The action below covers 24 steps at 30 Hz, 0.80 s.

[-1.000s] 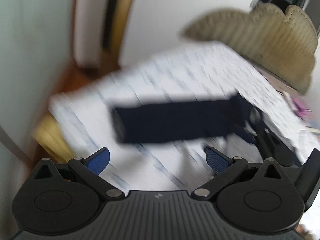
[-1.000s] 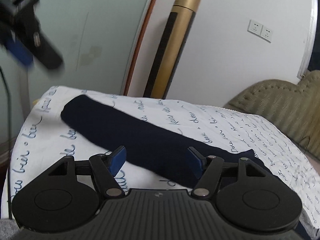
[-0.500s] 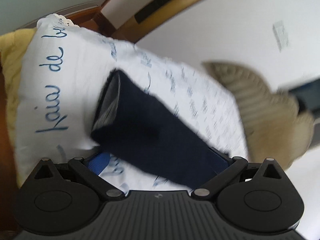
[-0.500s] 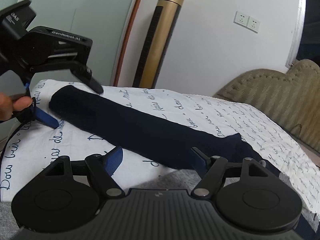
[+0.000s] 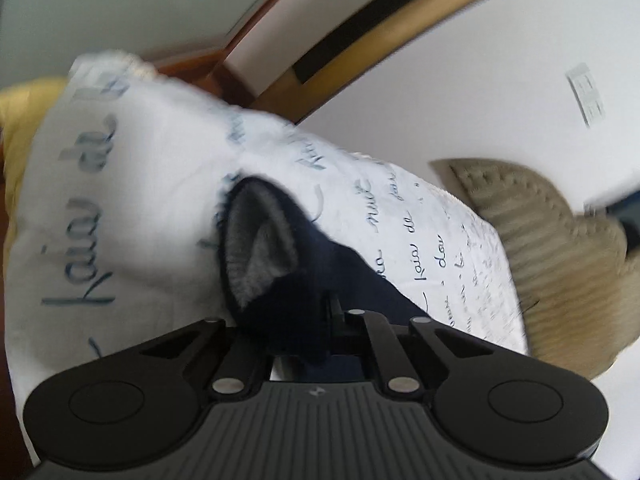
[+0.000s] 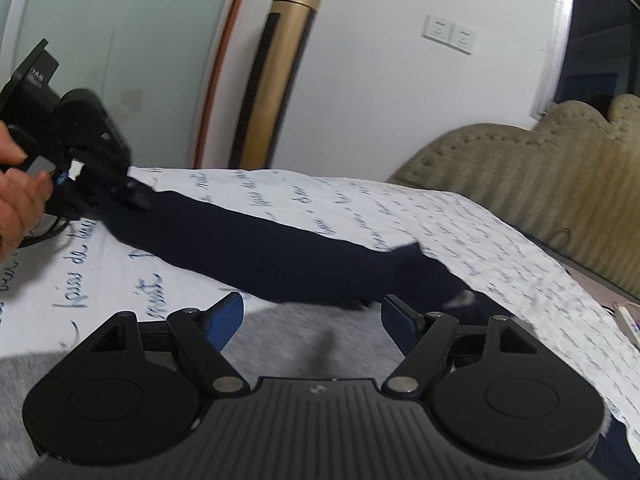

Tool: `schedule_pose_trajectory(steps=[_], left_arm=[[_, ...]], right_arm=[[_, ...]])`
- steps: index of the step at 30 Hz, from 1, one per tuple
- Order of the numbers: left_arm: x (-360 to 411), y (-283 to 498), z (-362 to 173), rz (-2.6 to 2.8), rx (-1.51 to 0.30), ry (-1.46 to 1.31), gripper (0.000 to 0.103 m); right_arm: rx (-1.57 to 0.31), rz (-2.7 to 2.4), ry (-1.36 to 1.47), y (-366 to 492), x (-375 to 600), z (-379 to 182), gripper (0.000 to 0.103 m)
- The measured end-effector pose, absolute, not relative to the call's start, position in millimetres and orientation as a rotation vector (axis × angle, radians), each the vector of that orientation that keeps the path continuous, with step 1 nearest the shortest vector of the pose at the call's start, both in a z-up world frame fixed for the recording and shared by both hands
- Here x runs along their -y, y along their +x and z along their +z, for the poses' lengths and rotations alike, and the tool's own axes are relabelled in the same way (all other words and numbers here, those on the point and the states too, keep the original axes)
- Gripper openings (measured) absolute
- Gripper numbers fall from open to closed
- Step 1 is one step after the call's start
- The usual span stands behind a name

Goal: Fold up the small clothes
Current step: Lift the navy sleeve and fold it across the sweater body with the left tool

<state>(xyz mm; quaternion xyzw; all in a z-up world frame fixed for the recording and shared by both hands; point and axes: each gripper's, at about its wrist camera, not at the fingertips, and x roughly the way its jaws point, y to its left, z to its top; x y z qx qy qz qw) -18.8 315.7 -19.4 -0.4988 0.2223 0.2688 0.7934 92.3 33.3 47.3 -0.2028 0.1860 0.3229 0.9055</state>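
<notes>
A long navy sock lies stretched across a white cloth with blue handwriting. My left gripper is shut on the sock's cuff end, whose grey inside shows at the opening. In the right wrist view the left gripper pinches that cuff at the far left, held by a hand. My right gripper is open, its blue pads either side of the sock's heel end, just above a grey garment.
A gold and black tower column stands against the white wall behind. A beige tufted sofa back is at the right. Yellow fabric shows under the cloth's left edge. A small flat object lies at the right edge.
My left gripper came down to the sock's cuff and closed on it. My right gripper stayed open and shifted slightly toward the heel end.
</notes>
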Motion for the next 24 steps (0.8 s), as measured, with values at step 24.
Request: schedule_pose_trajectory(steps=[24], left_arm=[[-235, 129, 111, 0.564, -0.308, -0.209, 0.004]], right_arm=[[-0.659, 0.190, 0.033, 149, 152, 25, 0.081]])
